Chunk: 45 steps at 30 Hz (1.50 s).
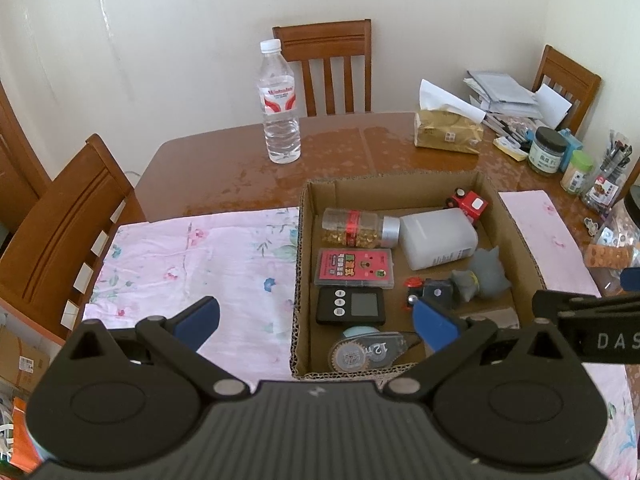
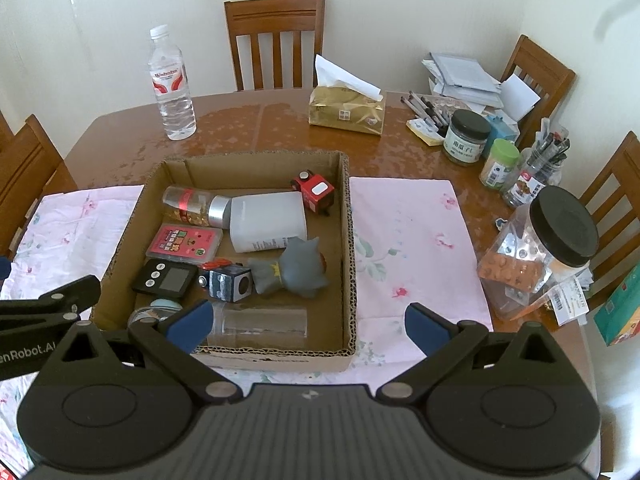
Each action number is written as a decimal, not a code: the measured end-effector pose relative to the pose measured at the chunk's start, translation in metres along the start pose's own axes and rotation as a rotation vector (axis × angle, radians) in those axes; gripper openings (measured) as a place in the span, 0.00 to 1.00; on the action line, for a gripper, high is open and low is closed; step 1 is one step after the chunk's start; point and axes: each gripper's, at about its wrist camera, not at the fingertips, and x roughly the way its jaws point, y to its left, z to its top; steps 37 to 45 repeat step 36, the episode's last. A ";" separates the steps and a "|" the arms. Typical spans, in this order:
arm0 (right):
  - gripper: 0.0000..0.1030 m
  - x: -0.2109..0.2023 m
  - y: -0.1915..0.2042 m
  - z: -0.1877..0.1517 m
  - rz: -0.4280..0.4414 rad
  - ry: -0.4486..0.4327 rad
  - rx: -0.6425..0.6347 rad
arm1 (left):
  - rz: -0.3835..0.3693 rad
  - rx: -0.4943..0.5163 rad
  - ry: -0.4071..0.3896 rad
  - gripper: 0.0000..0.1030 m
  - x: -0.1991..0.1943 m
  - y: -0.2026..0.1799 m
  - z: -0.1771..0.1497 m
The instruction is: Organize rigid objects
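An open cardboard box point(image 2: 349, 240) point(image 1: 302, 240) sits on a pink floral cloth point(image 2: 416, 232) point(image 1: 192, 264). Inside lie a white plastic bottle point(image 2: 267, 220) point(image 1: 438, 238), a glitter jar point(image 2: 196, 210) point(image 1: 360, 228), a red card case point(image 2: 184, 243) point(image 1: 354, 268), a black timer point(image 2: 166, 280) point(image 1: 352, 306), a red toy truck point(image 2: 314, 192) point(image 1: 470, 202), a grey figure point(image 2: 294, 270) point(image 1: 482, 276), a cube toy point(image 2: 228, 282), a correction tape point(image 1: 370, 352) and a clear tumbler point(image 2: 260, 322). My left gripper point(image 1: 316, 322) and my right gripper point(image 2: 308, 326) are both open and empty above the box's near edge.
A water bottle point(image 2: 172, 84) point(image 1: 280, 104), a tissue pack point(image 2: 346, 110) point(image 1: 448, 130), jars point(image 2: 466, 136), pens point(image 2: 544, 160), papers point(image 2: 464, 76) and a black-lidded jar of packets point(image 2: 540, 256) stand on the wooden table point(image 2: 248, 128). Chairs surround it.
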 end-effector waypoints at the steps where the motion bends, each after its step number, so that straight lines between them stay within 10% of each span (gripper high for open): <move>1: 1.00 0.000 0.000 0.000 -0.001 -0.002 0.000 | -0.001 -0.001 0.002 0.99 0.000 0.001 0.000; 45: 1.00 -0.005 0.004 0.000 -0.013 -0.013 -0.006 | 0.011 -0.007 0.017 0.99 -0.002 0.002 0.000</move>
